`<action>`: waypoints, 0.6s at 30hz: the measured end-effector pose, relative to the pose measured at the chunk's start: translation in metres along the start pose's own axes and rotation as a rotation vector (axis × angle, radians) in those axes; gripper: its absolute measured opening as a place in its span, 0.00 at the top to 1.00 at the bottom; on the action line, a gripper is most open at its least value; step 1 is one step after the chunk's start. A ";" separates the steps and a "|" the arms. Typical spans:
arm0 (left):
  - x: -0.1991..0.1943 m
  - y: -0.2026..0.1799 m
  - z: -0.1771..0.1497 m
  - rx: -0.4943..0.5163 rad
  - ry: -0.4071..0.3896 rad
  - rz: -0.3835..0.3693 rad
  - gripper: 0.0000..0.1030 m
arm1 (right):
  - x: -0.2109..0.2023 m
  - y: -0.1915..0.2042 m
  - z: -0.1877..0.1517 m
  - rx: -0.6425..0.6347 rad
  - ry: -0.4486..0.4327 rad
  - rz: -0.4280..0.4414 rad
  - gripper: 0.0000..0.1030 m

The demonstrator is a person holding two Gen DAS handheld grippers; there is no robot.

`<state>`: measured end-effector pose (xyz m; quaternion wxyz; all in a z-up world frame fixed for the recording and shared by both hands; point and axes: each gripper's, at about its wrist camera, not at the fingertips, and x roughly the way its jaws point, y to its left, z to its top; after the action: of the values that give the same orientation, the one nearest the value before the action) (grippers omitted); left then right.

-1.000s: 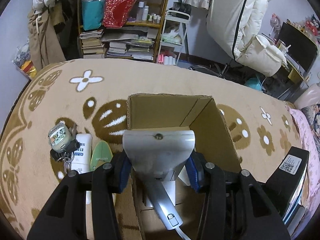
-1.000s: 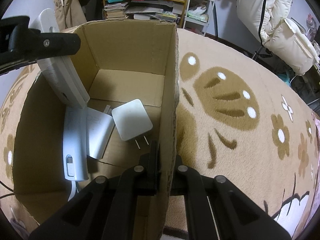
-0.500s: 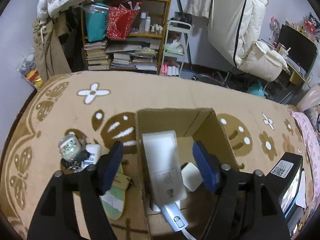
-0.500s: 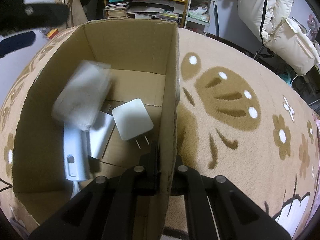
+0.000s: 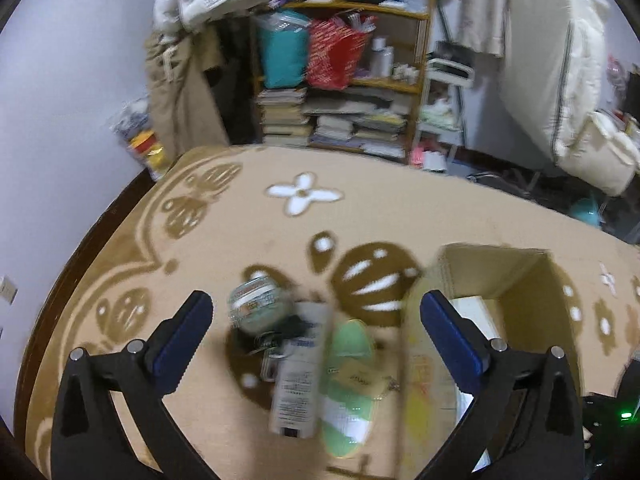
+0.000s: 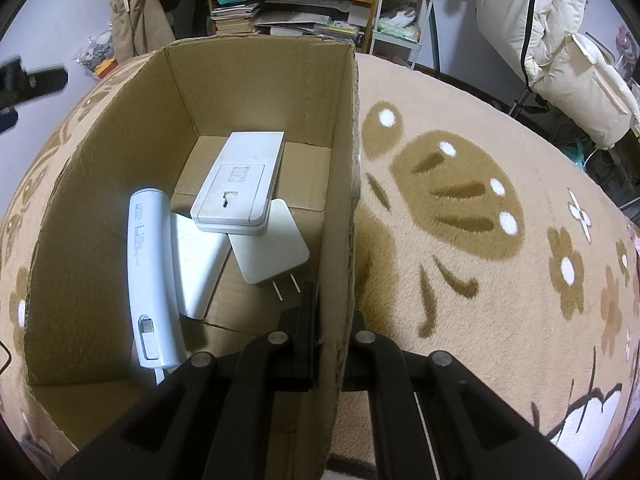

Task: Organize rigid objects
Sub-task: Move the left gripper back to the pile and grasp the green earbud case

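My right gripper (image 6: 326, 344) is shut on the right wall of the cardboard box (image 6: 340, 184). Inside the box, a flat white device (image 6: 240, 184) rests on two white chargers (image 6: 272, 252), beside a white power bank (image 6: 152, 276). My left gripper (image 5: 316, 332) is left of the box (image 5: 500, 272), its jaws opening wide and gripping nothing. Beyond its blue pads (image 5: 184, 332), on the rug, lie a round tin with keys (image 5: 260, 308), a white tube (image 5: 300, 372) and a green oval card (image 5: 348, 388). The left wrist view is blurred.
The patterned beige rug (image 5: 360, 208) spreads around the box. A crowded bookshelf (image 5: 340, 92), hanging coats (image 5: 180, 80) and white bedding (image 5: 560, 60) stand at the far edge. A dark device with a green light (image 5: 616, 420) sits at the lower right.
The left gripper let go of the flat white device, which dropped into the box onto the chargers. It then spread wide and swung left over the items on the rug. The right gripper stayed put.
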<state>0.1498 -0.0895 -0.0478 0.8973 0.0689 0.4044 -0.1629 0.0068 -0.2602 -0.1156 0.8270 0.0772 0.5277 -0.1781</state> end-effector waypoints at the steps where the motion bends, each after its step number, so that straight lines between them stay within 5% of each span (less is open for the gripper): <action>1: 0.005 0.007 -0.002 -0.010 0.013 0.006 0.00 | 0.000 0.000 0.000 0.000 0.000 0.000 0.94; 8: 0.042 0.035 -0.006 -0.077 0.102 0.015 0.00 | 0.002 0.002 -0.002 -0.003 0.002 0.000 0.94; 18: 0.073 0.036 -0.013 -0.065 0.102 0.065 0.01 | 0.002 0.001 -0.002 -0.008 0.002 0.000 0.94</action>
<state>0.1987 -0.0698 -0.1115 0.8821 0.0608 0.4523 -0.1168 0.0060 -0.2590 -0.1189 0.8268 0.0739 0.5291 -0.1760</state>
